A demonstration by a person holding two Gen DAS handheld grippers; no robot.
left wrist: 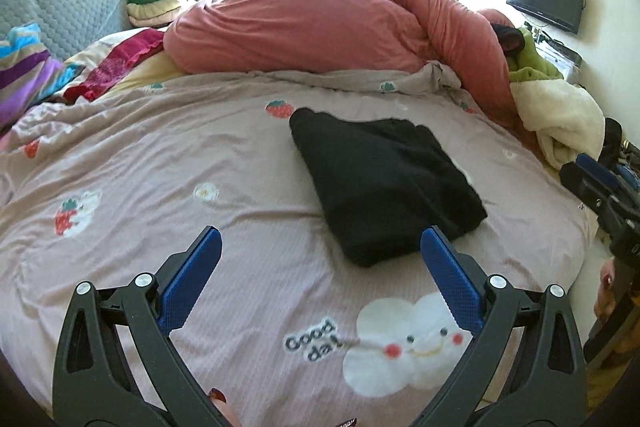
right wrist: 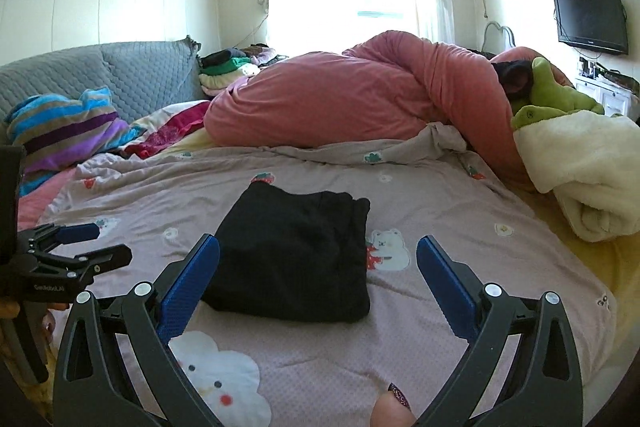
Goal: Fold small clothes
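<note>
Both tongs wide apart, nothing between the pads: left tongs (left wrist: 320, 243), right tongs (right wrist: 318, 249). Folded black garment (left wrist: 384, 187) lies flat on bed sheet (left wrist: 160, 187), just beyond the tips, untouched.

The left gripper (left wrist: 320, 241) is spread wide, its blue-padded fingers (left wrist: 192, 279) tilted downward with nothing between them. The right gripper (right wrist: 318, 247) is likewise agape and empty, angled less steeply. Each shows at the edge of the other's view, side by side and apart. A painted thumbnail (right wrist: 400, 397) peeks beneath the right one.
</note>
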